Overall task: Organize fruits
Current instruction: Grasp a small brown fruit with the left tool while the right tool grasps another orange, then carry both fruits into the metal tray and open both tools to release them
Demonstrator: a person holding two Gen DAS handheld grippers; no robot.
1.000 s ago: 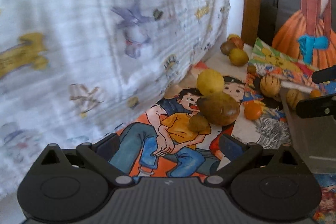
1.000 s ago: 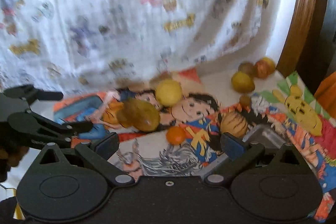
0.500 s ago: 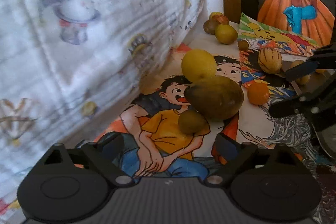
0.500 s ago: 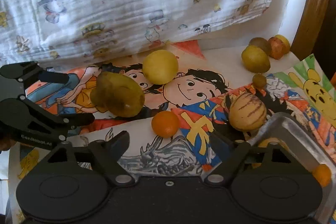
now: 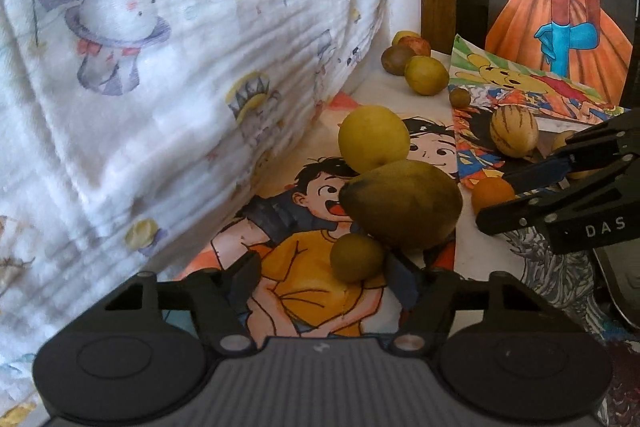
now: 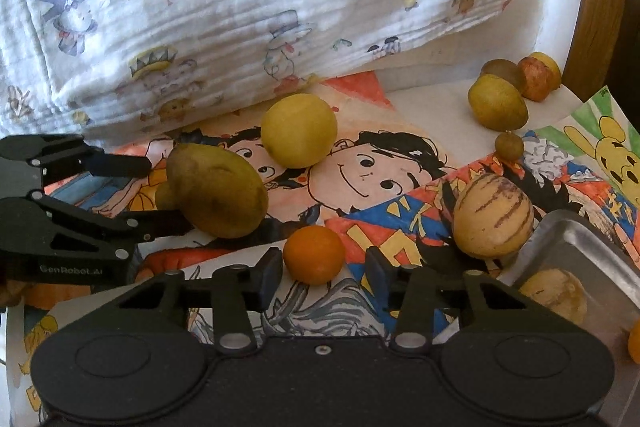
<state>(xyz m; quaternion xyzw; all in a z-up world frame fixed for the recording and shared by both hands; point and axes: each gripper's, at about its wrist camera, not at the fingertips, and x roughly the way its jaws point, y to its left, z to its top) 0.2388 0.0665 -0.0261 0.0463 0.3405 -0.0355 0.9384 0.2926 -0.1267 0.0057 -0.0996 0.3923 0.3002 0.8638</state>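
Right wrist view: the right gripper (image 6: pixel 324 273) was seen with its jaws apart, a small orange fruit (image 6: pixel 314 254) lying between the fingertips at 12 o'clock, not yet clamped. The fruit was judged light, firm, smooth and apt to roll, best taken across its widest middle. A striped melon-like fruit (image 6: pixel 493 221) lay near at 2 o'clock, touching the rim of a metal tray (image 6: pixel 580 239) in which a pale fruit (image 6: pixel 554 293) already rested. The left gripper (image 5: pixel 324 277) was likewise held apart, with a small green fruit (image 5: pixel 356 257) just ahead of its tips and a large green-brown mango (image 5: pixel 402 205) touching that fruit behind it; a yellow round fruit (image 5: pixel 373 140) lay beyond at 12 o'clock. A printed quilt (image 6: pixel 240 7) crowded the fruits from 10 o'clock, and the mango was judged to hinder the left fingers.
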